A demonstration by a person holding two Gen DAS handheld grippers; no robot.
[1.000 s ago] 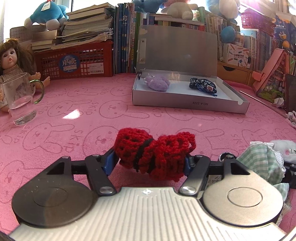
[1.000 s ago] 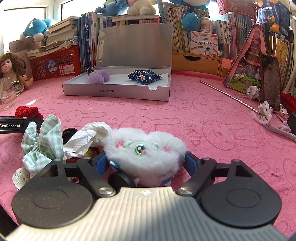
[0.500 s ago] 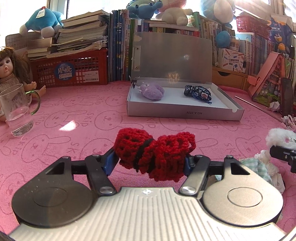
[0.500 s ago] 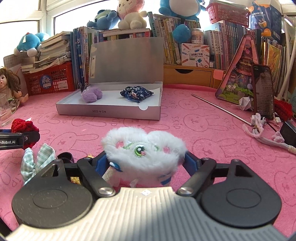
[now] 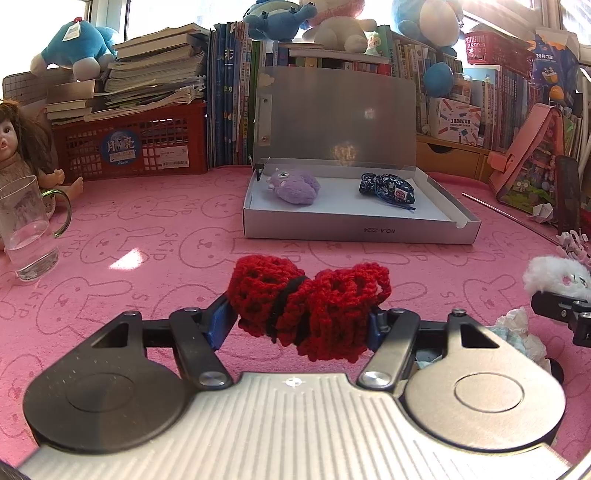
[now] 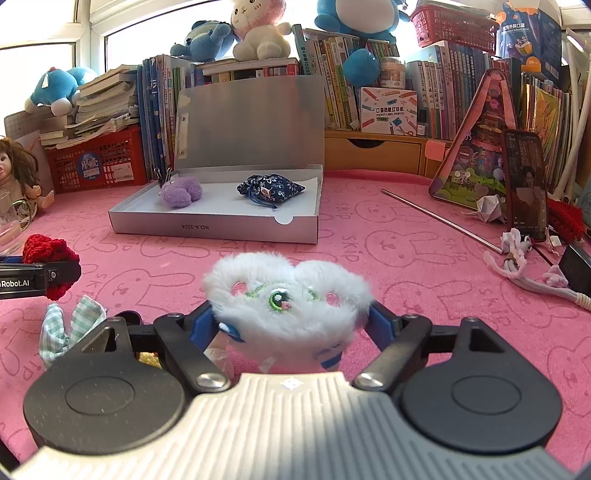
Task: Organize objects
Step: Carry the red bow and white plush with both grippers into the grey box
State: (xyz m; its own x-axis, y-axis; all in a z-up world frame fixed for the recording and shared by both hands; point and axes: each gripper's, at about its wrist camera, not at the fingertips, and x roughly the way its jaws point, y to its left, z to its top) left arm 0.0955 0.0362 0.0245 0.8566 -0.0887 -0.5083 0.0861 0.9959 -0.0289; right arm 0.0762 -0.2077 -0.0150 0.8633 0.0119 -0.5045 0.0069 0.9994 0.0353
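A: Left wrist view: the left gripper jaws clamp a red crocheted pouch with a black band, above the pink worktop.

B: The right gripper jaws pinch a fluffy white plush. The open grey box holds a purple plush and a navy floral pouch.

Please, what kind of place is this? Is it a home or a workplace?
Most likely a home, perhaps a child's room or study corner. Plush toys sit on crowded rows of books, a doll leans at the table's edge, and the table has a pink bunny-print cloth.
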